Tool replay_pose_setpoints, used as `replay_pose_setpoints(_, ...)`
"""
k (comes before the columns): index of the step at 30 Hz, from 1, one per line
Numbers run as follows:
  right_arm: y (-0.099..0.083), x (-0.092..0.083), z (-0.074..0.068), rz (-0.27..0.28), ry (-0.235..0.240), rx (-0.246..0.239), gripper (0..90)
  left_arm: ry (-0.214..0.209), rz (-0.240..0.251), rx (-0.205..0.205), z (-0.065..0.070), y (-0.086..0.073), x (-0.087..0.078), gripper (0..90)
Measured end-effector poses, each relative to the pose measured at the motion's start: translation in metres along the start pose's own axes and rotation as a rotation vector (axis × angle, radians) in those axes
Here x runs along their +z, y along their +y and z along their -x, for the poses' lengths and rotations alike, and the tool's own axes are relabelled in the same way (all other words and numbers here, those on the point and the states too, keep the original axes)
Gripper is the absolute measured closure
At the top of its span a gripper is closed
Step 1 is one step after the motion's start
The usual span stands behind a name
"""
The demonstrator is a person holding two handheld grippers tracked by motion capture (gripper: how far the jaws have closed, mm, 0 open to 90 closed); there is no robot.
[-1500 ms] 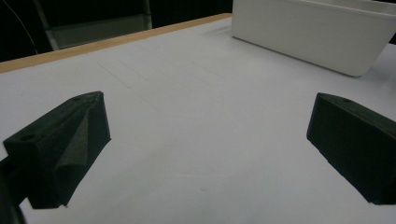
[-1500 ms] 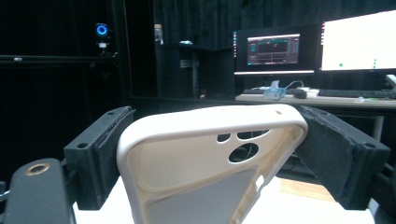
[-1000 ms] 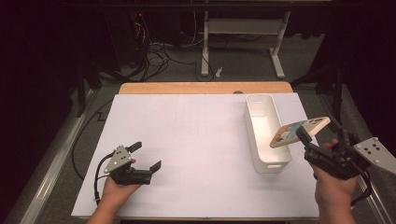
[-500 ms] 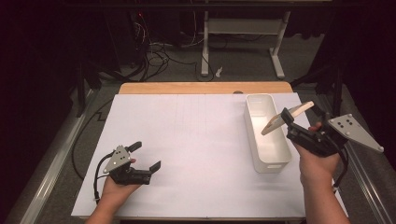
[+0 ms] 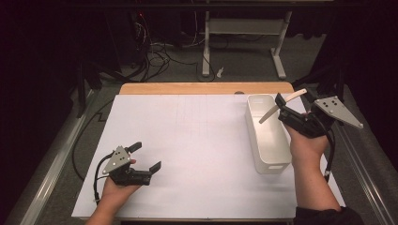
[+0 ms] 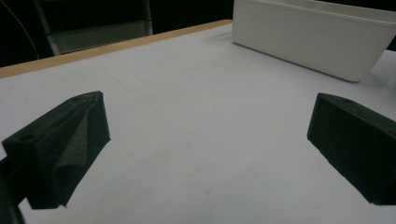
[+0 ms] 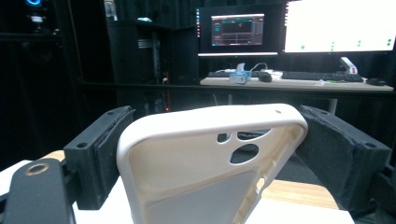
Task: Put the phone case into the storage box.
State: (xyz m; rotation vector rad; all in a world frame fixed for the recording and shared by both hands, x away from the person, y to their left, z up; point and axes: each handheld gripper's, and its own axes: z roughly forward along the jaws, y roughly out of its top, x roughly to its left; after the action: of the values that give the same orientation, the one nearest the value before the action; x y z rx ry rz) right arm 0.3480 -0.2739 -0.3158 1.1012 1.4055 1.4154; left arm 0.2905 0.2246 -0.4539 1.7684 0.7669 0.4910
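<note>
A cream phone case (image 5: 296, 95) is clamped by its edges in my right gripper (image 5: 282, 107), which is shut on it and held in the air by the far right side of the white bin (image 5: 272, 166). The case tilts, its lower end over the bin's far part. In the right gripper view the case (image 7: 187, 186) shows its hollow inside and camera cut-outs, squeezed between both pads (image 7: 105, 149). My left gripper (image 5: 146, 156) rests on the white sheet at the near left, open with nothing between its jaws. In the left gripper view, the bin (image 6: 317, 42) sits far off.
The white sheet (image 5: 187, 140) covers most of the table; a strip of bare wood (image 5: 206, 88) runs along the far edge. Cables and a desk frame lie on the floor beyond. In the right gripper view, lit monitors (image 7: 336, 25) stand behind the table.
My right gripper has carried the phone case away from me along the bin's right side toward its far end, turning the case nearly edge-on to the high view. The left gripper has stayed put.
</note>
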Motion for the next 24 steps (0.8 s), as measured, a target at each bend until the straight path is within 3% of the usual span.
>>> replay_pose_setpoints(9,0.000,0.025,0.005,-0.017,-0.034,0.024,14.4,0.005,0.008,0.000,0.000,0.000,-0.001,0.5)
replay_pose_setpoints(24,-0.004,0.068,-0.001,-0.088,-0.089,-0.005,14.3,0.002,0.020,-0.008,-0.001,0.000,-0.002,0.5)
